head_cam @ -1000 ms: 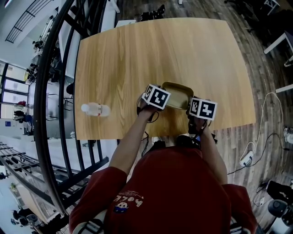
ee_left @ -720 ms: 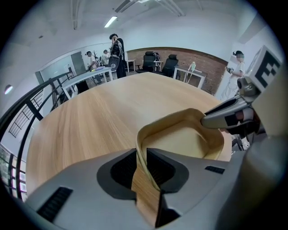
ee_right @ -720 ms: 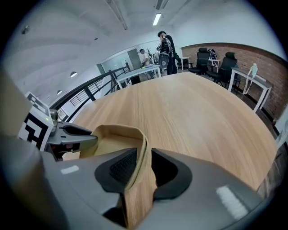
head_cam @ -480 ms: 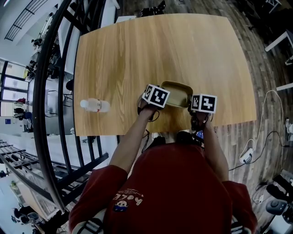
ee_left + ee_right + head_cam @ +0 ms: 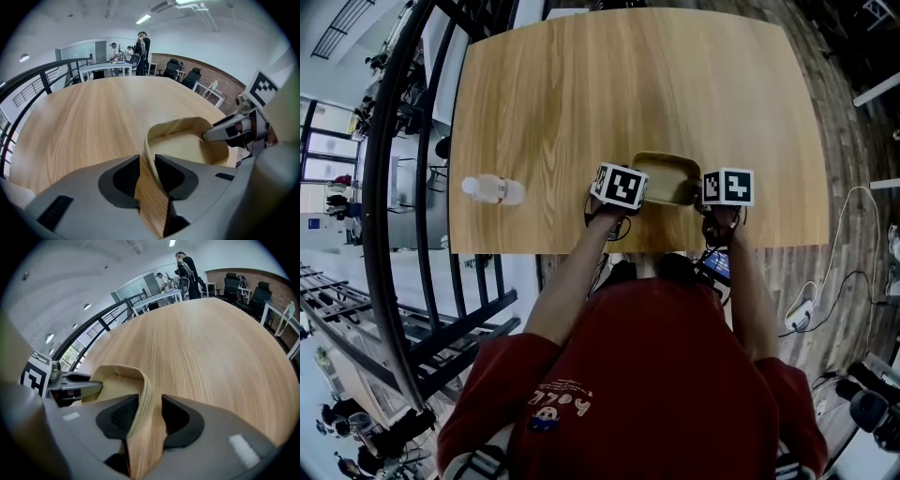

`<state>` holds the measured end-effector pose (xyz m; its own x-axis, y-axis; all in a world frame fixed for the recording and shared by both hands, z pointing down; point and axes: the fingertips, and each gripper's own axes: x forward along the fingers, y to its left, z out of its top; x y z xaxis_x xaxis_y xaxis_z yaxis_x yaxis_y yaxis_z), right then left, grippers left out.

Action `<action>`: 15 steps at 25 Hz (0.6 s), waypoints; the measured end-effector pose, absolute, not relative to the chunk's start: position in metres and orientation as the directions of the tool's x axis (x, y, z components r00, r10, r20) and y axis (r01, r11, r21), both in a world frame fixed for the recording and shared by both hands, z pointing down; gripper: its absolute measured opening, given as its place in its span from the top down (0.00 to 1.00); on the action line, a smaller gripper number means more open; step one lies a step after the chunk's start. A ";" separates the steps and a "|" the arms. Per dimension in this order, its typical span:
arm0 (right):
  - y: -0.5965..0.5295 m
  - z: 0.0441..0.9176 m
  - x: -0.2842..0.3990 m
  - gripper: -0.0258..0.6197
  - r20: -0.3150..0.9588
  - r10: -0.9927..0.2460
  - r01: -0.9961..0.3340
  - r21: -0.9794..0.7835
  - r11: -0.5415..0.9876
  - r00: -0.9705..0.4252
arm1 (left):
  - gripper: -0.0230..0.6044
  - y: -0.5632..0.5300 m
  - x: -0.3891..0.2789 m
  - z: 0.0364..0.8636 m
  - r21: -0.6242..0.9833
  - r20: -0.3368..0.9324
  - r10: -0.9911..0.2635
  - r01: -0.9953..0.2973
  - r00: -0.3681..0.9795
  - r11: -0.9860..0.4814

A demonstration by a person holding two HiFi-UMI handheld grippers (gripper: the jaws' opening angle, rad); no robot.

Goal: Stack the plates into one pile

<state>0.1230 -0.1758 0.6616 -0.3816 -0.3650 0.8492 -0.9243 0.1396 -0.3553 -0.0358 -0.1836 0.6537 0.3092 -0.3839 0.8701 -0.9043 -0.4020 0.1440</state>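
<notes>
The beige plate [image 5: 667, 180] was seen on the table [image 5: 581, 94] near its six o'clock edge. Its nine o'clock rim was straddled by the left gripper [image 5: 146, 161] and its three o'clock rim by the right gripper [image 5: 150, 404]. Both pairs of jaws had just been spread, and neither rim was pinched.

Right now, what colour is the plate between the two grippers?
Pale beige; the plate shows best in the left gripper view.
</notes>
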 end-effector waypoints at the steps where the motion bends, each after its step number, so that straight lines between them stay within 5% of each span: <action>1: -0.178 0.661 0.122 0.71 0.850 -0.366 -0.925 -0.346 0.154 -0.379 | 0.79 -0.183 -0.037 0.653 0.147 0.869 -0.389 -0.909 0.307 -0.389; 15: -0.193 0.643 0.115 0.71 0.739 -0.503 -0.892 -0.402 0.204 -0.448 | 0.78 -0.168 -0.063 0.653 0.152 0.817 -0.535 -0.976 0.214 -0.158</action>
